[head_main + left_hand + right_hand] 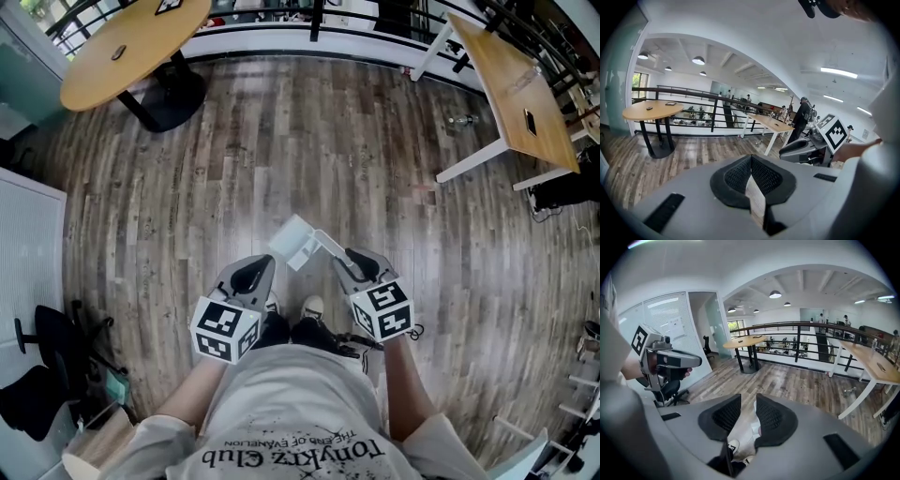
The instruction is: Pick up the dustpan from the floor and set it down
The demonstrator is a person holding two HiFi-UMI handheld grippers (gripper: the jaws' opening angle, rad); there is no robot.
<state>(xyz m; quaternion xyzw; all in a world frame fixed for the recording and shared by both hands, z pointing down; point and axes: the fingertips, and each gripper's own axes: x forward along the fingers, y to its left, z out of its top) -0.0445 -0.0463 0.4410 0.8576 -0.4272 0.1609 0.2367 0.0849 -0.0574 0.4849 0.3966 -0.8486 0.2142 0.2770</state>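
In the head view the white dustpan (298, 242) hangs above the wooden floor, just in front of the person's feet. Its handle runs back to the right gripper (349, 256), whose jaws are shut on it. In the right gripper view a white piece of the dustpan (754, 427) sits between the black pads of the right gripper (747, 409). The left gripper (255, 270) is held beside it on the left, apart from the dustpan. In its own view the left gripper (751, 161) has its pads meeting at the tips with nothing between them.
A round wooden table (131, 47) stands far left and a rectangular desk (520, 94) far right, with a black railing behind them. A small bottle (461, 120) lies on the floor near the desk. A black office chair (47, 366) and a white partition (28, 253) are at the left.
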